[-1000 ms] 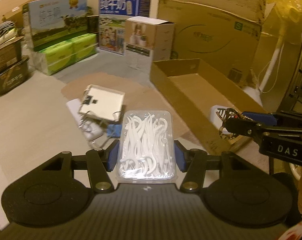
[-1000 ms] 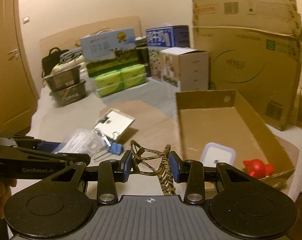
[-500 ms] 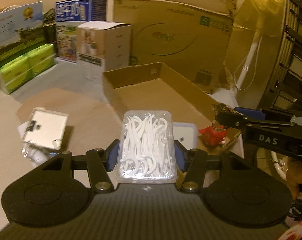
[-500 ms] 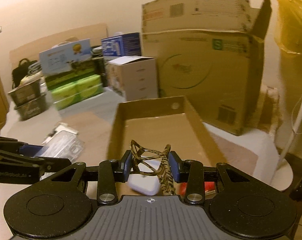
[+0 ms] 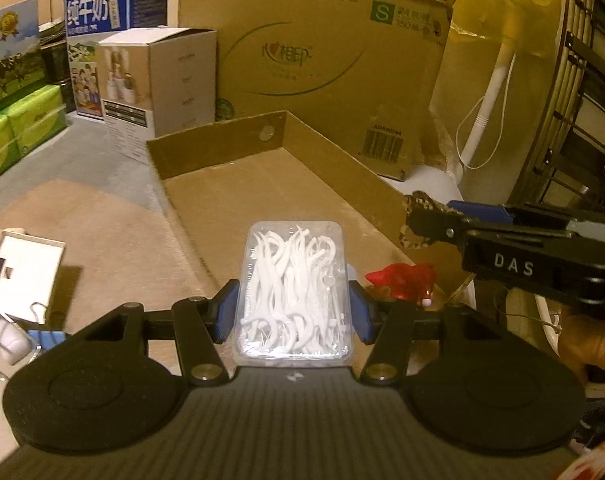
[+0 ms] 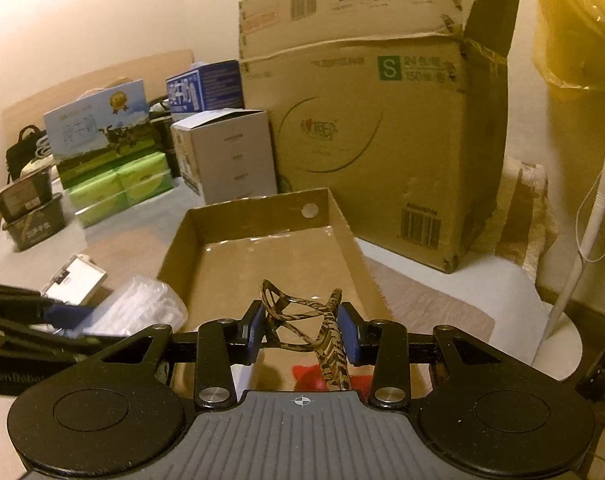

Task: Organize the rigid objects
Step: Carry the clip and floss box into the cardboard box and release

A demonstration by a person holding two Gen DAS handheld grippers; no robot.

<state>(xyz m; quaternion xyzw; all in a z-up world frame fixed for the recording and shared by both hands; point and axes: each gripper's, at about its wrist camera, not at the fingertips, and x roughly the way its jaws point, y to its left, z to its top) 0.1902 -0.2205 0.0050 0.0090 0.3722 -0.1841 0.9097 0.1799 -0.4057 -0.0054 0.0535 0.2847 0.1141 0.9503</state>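
My left gripper (image 5: 290,312) is shut on a clear plastic box of white floss picks (image 5: 290,292), held over the near end of a shallow open cardboard tray (image 5: 222,152). My right gripper (image 6: 302,328) is shut on a tortoiseshell hair claw clip (image 6: 302,316), above the same tray (image 6: 262,208). In the left wrist view the right gripper (image 5: 418,220) hangs at the tray's right side with the clip (image 5: 414,204) in its tips. A red toy (image 5: 406,280) lies in the tray's near corner. The floss box (image 6: 142,308) also shows at left in the right wrist view.
A white card holder (image 5: 22,264) and binder clips (image 5: 42,336) lie on the brown mat at left. A large cardboard box (image 5: 322,60), a white carton (image 5: 158,88), a blue milk box (image 5: 102,12) and green packs (image 5: 18,128) stand behind. A fan stand (image 6: 582,220) rises at right.
Both grippers have swung right from above the mat to over the cardboard tray, each still holding its object. The red toy has come into view below them.
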